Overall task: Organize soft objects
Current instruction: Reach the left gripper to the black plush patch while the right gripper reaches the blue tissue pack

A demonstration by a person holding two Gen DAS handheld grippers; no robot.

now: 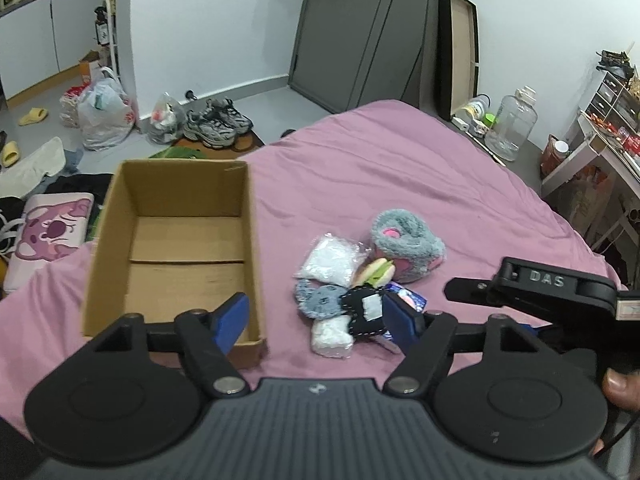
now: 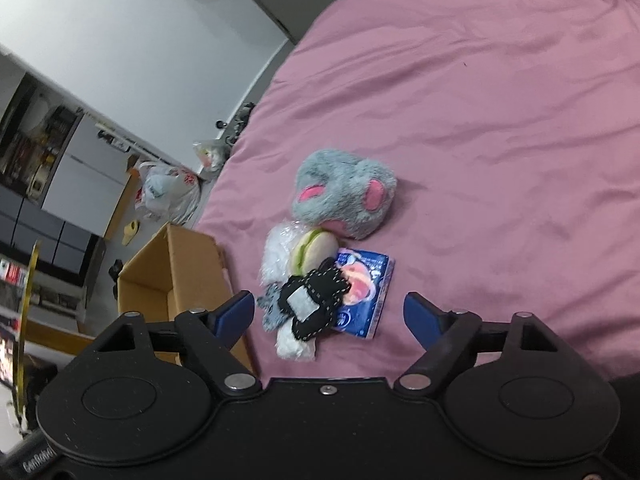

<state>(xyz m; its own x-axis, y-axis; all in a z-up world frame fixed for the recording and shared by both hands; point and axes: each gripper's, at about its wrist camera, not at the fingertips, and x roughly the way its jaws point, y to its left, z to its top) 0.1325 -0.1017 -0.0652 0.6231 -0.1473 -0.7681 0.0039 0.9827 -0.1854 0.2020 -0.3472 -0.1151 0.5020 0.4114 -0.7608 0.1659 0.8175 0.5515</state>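
The soft things lie in one small heap on my pink bedsheet (image 2: 500, 100), just right of the open cardboard box (image 1: 172, 240). On top near me sits a black felt piece with white stitching (image 2: 314, 306), overlapping a blue packet (image 2: 366, 292) on its right and a small grey knitted piece (image 1: 320, 300) on its left. Under the black piece's near end a white fluffy wad (image 1: 331, 336) pokes out. Behind them rests a little plush burger (image 2: 314, 250), touching a clear bag of white stuffing (image 1: 330, 260). At the far end of the heap is the grey furry slipper with pink patches (image 2: 344, 196), touching the burger.

My right gripper (image 2: 330, 314) hangs over the near end of the heap, its blue fingers spread apart with the black piece between them but untouched. My left gripper (image 1: 316, 316) is likewise unclenched and grasps nothing; one finger is seen against the box's near corner, the other against the blue packet. The box holds nothing visible. My thumb (image 1: 618, 384) shows at the right edge, beside the other tool's black body.
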